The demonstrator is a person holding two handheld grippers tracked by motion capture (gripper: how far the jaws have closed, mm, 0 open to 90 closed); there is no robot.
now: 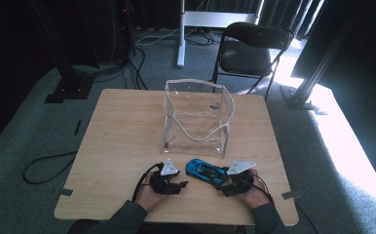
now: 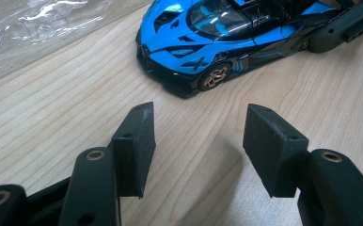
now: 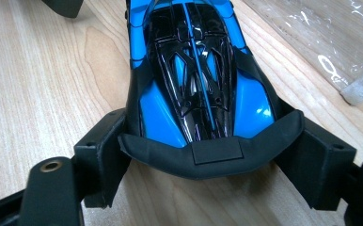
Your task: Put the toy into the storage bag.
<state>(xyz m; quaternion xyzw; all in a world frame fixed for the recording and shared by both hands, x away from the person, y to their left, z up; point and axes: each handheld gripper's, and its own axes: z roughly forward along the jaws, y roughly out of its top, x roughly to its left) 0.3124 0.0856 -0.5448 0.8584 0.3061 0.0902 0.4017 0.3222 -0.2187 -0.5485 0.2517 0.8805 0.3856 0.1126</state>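
High view: your two grippers sit at the near edge of the table [image 1: 113, 131], with the blue car [image 1: 206, 171] lying on the wood between them, nose toward your left gripper [image 1: 180, 185] and tail at your right gripper [image 1: 227, 184]. No brand, label or writing can be read on the car or on anything else.

In the right gripper view, your right gripper [image 3: 203, 165] has the car's [image 3: 193, 80] black rear wing between its jaws. The jaws stand wide, one on each side of the tail, close against the wing's ends; whether the pads actually press on it cannot be told.

In the left gripper view, your left gripper [image 2: 198, 141] is wide open with nothing between its jaws. The car [image 2: 203, 42] lies just ahead of it, apart from the pads, its nose and a bronze front wheel turned toward you.

Beyond the car stands a clear bag [image 1: 196, 117], open at the top, near but not touching. Behind the table a black chair [image 1: 249, 48] stands on the carpet. Nothing lies between either gripper and the car.
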